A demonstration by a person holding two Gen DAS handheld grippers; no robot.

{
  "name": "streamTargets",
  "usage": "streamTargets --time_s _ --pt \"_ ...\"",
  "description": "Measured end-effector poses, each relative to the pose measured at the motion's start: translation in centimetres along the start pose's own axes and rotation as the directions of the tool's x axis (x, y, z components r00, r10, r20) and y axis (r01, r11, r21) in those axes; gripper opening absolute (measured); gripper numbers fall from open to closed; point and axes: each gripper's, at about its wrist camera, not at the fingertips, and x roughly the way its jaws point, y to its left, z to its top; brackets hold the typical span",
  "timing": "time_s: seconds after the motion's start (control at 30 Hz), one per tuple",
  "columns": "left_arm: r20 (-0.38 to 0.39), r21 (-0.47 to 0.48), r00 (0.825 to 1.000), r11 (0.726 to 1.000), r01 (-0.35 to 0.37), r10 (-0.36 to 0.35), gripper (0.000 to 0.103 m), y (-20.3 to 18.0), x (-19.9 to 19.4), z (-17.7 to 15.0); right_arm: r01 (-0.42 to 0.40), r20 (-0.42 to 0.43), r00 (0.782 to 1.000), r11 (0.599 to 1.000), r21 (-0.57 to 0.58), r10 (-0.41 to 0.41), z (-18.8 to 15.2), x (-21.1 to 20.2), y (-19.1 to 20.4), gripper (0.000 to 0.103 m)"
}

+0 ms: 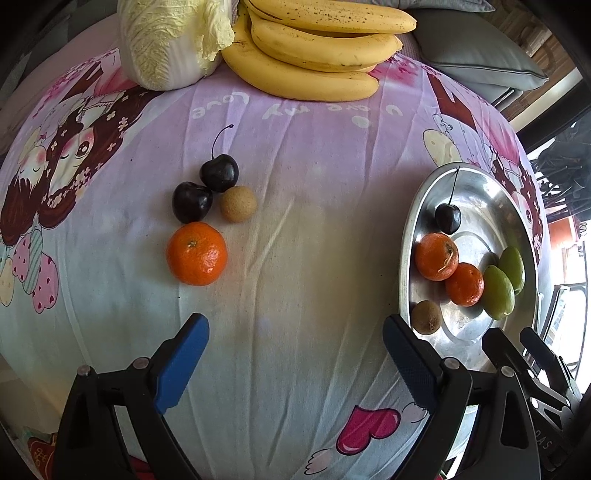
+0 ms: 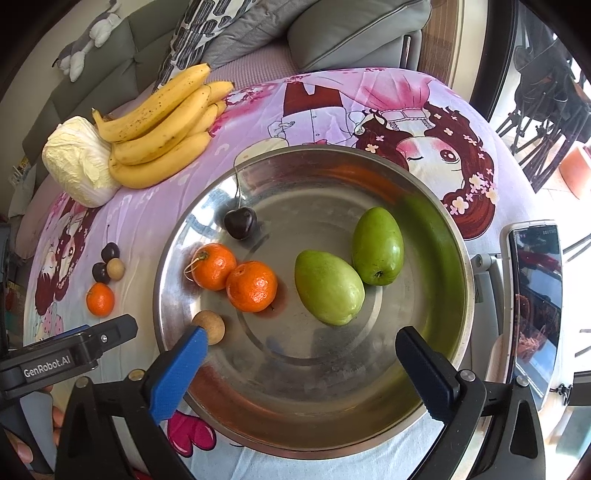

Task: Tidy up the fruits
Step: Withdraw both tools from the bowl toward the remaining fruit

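A steel plate (image 2: 436, 221) holds a cherry (image 2: 240, 222), two tangerines (image 2: 252, 286), two green fruits (image 2: 328, 286) and a small brown longan (image 2: 211, 325). My right gripper (image 2: 301, 341) hangs open over the plate's near part, empty, its left finger close beside the longan. On the cloth lie a tangerine (image 1: 196, 253), two dark cherries (image 1: 218, 172) and a tan longan (image 1: 238, 204). My left gripper (image 1: 295, 330) stands open above bare cloth, below and to the right of that group, holding nothing. The plate (image 1: 491, 206) is at the left wrist view's right.
A banana bunch (image 1: 314, 55) and a napa cabbage (image 1: 170, 44) lie at the table's far side on a pink cartoon cloth (image 1: 295, 147). A phone on a stand (image 2: 535, 302) is right of the plate. Sofa cushions (image 2: 351, 33) sit beyond the table.
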Motion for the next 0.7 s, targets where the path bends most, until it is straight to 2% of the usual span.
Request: streamTargets --time_s 0.4,0.7 --pt "0.057 0.016 0.993 0.995 -0.103 0.102 0.095 0.5 -1.8 0.7 -0.004 -0.008 1.0 1.0 -0.02 0.004 0.1 -0.2 1.0 0.103" --pt "0.058 -0.026 0.993 0.994 -0.104 0.105 0.095 2.0 -2.1 0.7 0.001 -0.01 1.0 0.999 -0.048 -0.002 0.3 -0.4 2.2 0.103"
